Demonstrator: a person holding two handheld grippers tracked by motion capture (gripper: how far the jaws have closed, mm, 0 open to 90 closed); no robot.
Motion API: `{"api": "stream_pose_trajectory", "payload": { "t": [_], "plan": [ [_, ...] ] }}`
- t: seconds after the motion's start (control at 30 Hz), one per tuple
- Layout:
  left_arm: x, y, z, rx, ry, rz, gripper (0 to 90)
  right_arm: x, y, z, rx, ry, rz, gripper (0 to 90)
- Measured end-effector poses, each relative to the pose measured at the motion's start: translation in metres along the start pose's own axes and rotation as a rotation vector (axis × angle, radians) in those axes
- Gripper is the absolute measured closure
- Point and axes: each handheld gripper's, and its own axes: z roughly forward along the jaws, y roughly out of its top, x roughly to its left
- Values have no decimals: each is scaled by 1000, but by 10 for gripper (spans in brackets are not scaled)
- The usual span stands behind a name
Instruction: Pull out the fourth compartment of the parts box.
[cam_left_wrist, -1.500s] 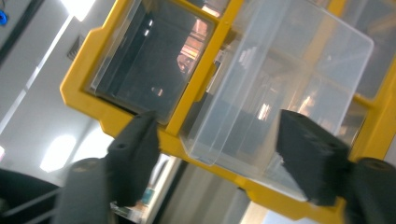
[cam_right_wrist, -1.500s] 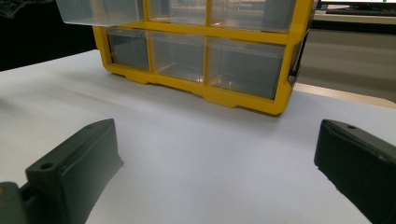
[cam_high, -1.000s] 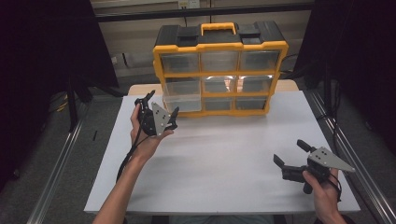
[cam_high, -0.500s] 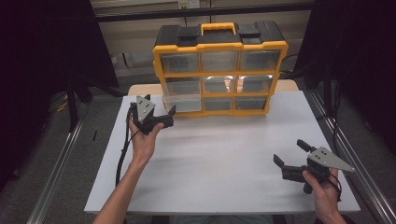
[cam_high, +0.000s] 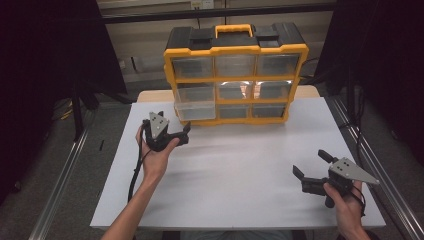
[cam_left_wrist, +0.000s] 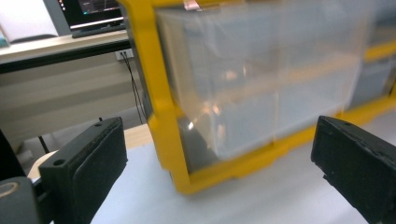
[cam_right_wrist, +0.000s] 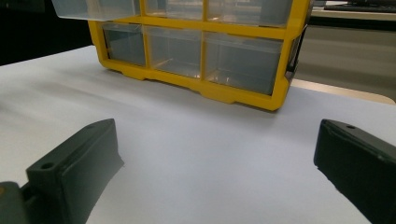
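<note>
A yellow and black organizer (cam_high: 235, 47) with clear drawers stands at the back of the white table (cam_high: 240, 170). Its middle-left drawer (cam_high: 195, 106) sticks out a little. My left gripper (cam_high: 172, 127) is held open just in front of and left of that drawer, with nothing between its jaws. In the left gripper view the drawer (cam_left_wrist: 261, 79) and the yellow frame (cam_left_wrist: 163, 93) loom close ahead of the left gripper (cam_left_wrist: 219, 154). My right gripper (cam_high: 311, 163) hovers open and empty near the front right, far from the organizer (cam_right_wrist: 243, 30).
Metal rails run along both sides of the table. A cable trails from the left gripper toward the front edge. Open white tabletop lies between the two grippers.
The left gripper has turned in the hand and drifted slightly back from the organizer. The right gripper has stayed in place.
</note>
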Motion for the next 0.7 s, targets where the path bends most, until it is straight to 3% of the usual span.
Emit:
{"api": "stream_pose_trajectory", "payload": {
  "t": [0.03, 0.2, 0.33, 0.6, 0.7],
  "plan": [
    [-1, -4, 0, 10, -14, 7, 35, 0, 0, 0, -1, 4, -3, 1],
    [-2, -20, -6, 13, -46, -44, 36, 1, 0, 1, 5, 7, 2, 1],
    [4, -32, -13, 6, -49, -104, 36, 1, 0, 1, 8, 8, -3, 1],
    [9, -37, -35, 13, -65, -85, 40, 0, 0, -1, 5, 8, 4, 1],
    [10, -40, -45, 3, -93, -144, 48, 0, 0, -1, 2, 6, -2, 1]
  ]
}}
